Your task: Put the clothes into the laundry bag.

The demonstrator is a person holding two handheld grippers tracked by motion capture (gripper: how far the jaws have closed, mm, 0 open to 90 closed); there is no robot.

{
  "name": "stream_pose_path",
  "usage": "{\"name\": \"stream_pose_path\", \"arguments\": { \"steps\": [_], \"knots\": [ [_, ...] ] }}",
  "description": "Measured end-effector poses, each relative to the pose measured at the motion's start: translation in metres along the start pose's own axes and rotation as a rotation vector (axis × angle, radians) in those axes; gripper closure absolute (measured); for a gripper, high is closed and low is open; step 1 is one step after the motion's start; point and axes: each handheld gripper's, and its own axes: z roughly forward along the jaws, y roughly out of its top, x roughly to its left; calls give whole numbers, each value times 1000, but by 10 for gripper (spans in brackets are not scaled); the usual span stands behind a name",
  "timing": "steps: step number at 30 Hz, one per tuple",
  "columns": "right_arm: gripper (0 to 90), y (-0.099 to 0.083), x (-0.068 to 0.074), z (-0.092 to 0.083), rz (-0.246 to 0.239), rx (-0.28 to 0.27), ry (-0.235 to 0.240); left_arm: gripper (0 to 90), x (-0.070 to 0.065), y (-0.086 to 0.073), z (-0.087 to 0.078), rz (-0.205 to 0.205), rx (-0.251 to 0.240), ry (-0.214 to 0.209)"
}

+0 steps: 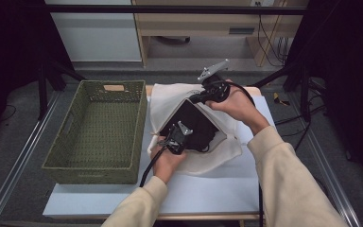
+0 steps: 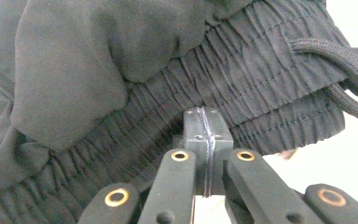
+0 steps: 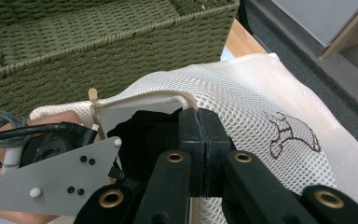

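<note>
A white surface (image 1: 217, 189) carries everything here. On its left side sits a large green woven basket (image 1: 99, 132) with a handle slot in its far wall; its inside holds nothing that can be seen. Just to the right of the basket lies a cream mesh laundry bag (image 1: 170, 101), spread over the middle of the surface, with a small brown printed mark on its netting in the right gripper view. The bag's mouth is held open toward the person, and a black garment (image 1: 196, 127) sits in that opening, partly inside the bag. It has a gathered elastic waistband and a black drawstring cord (image 2: 349, 70).

The right tongs (image 3: 199, 114) are pressed together on the bag's beige-trimmed rim at the top of the opening, lifting it. The left tongs (image 2: 204, 116) are at the near side of the opening, jaws closed and pinching the waistband of the black garment. Both forearms wear cream sleeves (image 1: 288, 175), and a black cable trails from each gripper.
</note>
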Motion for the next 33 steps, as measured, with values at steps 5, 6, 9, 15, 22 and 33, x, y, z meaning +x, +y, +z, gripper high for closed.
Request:
{"name": "stream_pose_path", "arguments": {
  "steps": [5,6,9,15,22,33],
  "knots": [
    [900,-1,-1,-2,3,-6,-2,900,1,2,1,3,4,3],
    [900,-1,-1,-2,6,-4,-4,900,1,2,2,4,4,4],
    [900,-1,-2,-3,7,-4,-6,900,0,2,3,5,1,9],
    [900,-1,-2,-2,7,-5,-1,900,1,3,4,11,2,13],
    [900,0,-2,-2,11,-5,-3,900,1,3,5,11,-1,16],
    [900,-1,-1,-2,5,-5,0,900,1,4,7,12,-6,29]
  ]
}}
